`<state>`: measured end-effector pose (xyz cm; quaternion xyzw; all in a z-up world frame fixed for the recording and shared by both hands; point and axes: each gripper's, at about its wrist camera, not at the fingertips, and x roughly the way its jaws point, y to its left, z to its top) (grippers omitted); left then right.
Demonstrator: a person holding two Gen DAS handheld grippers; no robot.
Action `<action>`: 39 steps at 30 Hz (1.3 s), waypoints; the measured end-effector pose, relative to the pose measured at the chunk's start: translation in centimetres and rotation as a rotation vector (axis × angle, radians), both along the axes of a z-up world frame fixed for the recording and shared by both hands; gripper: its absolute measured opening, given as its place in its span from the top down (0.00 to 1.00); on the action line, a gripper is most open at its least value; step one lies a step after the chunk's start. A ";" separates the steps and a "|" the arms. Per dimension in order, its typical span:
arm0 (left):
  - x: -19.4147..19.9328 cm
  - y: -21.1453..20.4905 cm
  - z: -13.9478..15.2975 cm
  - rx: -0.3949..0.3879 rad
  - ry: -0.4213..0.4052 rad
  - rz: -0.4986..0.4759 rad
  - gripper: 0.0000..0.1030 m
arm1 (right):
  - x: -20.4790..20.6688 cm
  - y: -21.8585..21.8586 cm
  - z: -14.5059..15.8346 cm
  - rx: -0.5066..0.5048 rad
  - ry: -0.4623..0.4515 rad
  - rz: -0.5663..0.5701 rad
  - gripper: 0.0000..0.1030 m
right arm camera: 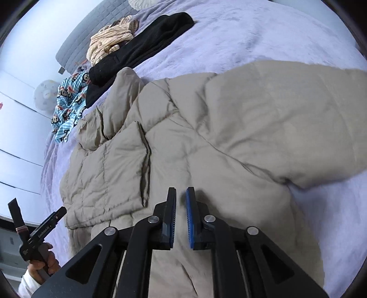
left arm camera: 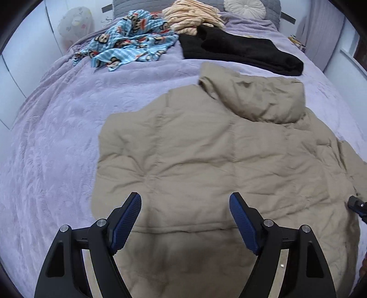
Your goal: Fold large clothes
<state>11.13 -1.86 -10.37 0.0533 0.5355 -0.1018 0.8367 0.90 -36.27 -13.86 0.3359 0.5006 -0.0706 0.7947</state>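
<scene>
Bed, covered by a lavender plush blanket [left arm camera: 57,142]. Far end: grey quilted headboard [right arm camera: 91,34]; round pale cushion [left arm camera: 244,6] against it.

Clothing beyond the task item: blue monkey-print garment [left arm camera: 133,43], crumpled, far left; cream striped garment [left arm camera: 192,18], heaped, beside it; black garment [left arm camera: 240,50], laid flat, touching the cream heap and lying just past the jacket's hood. None of these lies between the grippers and the jacket.

Task item: beige puffer jacket [left arm camera: 206,155], spread back-up across the near middle of the bed, hood [left arm camera: 259,96] pointing toward the headboard.

Left gripper [left arm camera: 185,206]: jaws spread wide, blue pads facing each other, poised over the jacket's near hem; nothing between them.

Right gripper [right arm camera: 181,206]: jaws nearly closed, only a narrow slit between the pads, over the jacket's fabric. No cloth is visible in the slit; whether the tips touch the jacket cannot be told.

View differences: only the right wrist view shows the jacket's sleeve [right arm camera: 286,119] stretched outward, a folded-over panel edge, and the person's hand [right arm camera: 43,261] gripping the left gripper's handle. Only the left wrist view shows the jacket's full back.
</scene>
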 end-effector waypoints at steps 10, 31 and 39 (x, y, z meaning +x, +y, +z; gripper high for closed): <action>-5.6 -9.8 -0.1 0.002 -0.004 -0.148 0.00 | -9.0 -5.4 0.4 0.067 0.002 -0.162 0.35; -8.6 -18.9 0.6 -0.002 0.042 -0.248 0.00 | -18.9 -24.2 -3.5 0.383 -0.199 -0.643 0.00; -8.0 -19.5 0.5 -0.001 0.042 -0.244 0.00 | -17.6 -29.1 -6.6 0.562 -0.332 -0.808 0.00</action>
